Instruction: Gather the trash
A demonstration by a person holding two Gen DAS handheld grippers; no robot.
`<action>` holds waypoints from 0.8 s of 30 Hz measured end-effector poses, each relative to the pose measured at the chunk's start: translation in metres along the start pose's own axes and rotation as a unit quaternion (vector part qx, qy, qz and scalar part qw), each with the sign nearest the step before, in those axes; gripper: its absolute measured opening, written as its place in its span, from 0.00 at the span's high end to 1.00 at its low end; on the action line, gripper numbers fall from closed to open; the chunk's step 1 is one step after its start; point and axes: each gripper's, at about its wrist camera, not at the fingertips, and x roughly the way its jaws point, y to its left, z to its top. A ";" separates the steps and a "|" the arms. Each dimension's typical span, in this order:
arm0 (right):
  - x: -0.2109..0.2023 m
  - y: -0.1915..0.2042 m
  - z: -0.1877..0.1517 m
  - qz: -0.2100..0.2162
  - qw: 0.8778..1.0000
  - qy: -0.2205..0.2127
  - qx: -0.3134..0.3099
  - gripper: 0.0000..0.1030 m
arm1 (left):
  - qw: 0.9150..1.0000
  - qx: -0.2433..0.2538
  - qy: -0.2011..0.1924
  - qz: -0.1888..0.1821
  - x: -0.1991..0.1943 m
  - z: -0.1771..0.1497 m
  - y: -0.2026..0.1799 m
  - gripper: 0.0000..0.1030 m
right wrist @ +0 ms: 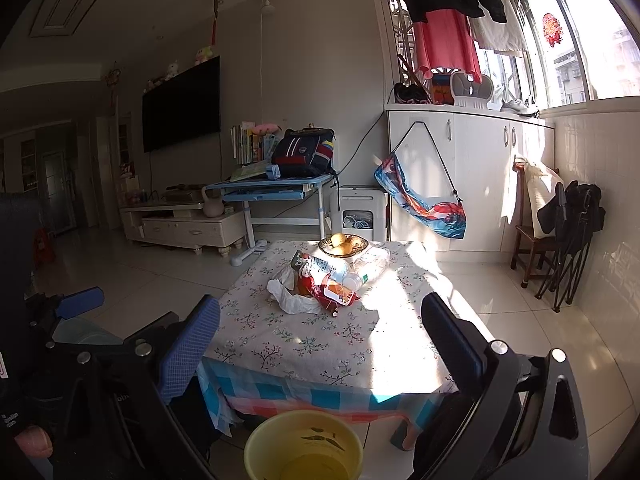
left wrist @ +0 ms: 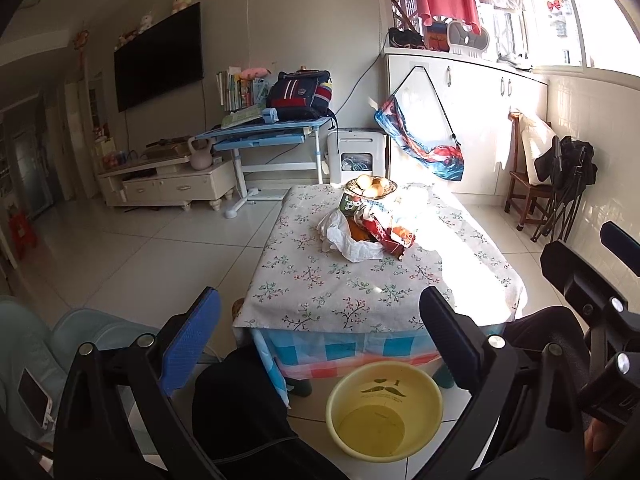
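Yellow bucket (right wrist: 303, 446) cut off by bottom edge in right wrist view. Trash pile (left wrist: 366, 234) overlaps itself, items under the white plastic bag (left wrist: 344, 240) hidden. Table (left wrist: 320, 280) far right corner blown out by sun glare. Wrapper print unreadable.

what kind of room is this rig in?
Most likely a home living room with a sunlit balcony side. Cues: a wall-mounted TV over a low cabinet, laundry hanging by the window, and a small cloth-covered table holding a fruit bowl and wrappers.
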 end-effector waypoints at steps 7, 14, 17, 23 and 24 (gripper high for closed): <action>0.000 0.000 0.001 -0.001 1.000 0.002 -0.003 0.06 | 1.000 0.001 -0.002 0.001 -0.001 -0.001 -0.001 0.07; 0.000 0.000 0.001 -0.002 1.000 0.003 -0.004 0.06 | 1.000 0.000 -0.001 0.003 -0.001 0.000 0.001 0.07; 0.001 0.001 -0.001 -0.002 1.000 0.003 -0.004 0.06 | 1.000 0.001 -0.001 0.004 -0.001 0.000 0.001 0.07; 0.001 0.000 -0.001 0.000 1.000 0.001 -0.001 0.06 | 1.000 0.000 -0.001 0.006 0.000 0.000 0.004 0.07; 0.001 0.000 0.000 -0.001 1.000 0.002 -0.001 0.06 | 1.000 0.000 -0.001 0.006 0.000 0.000 0.004 0.07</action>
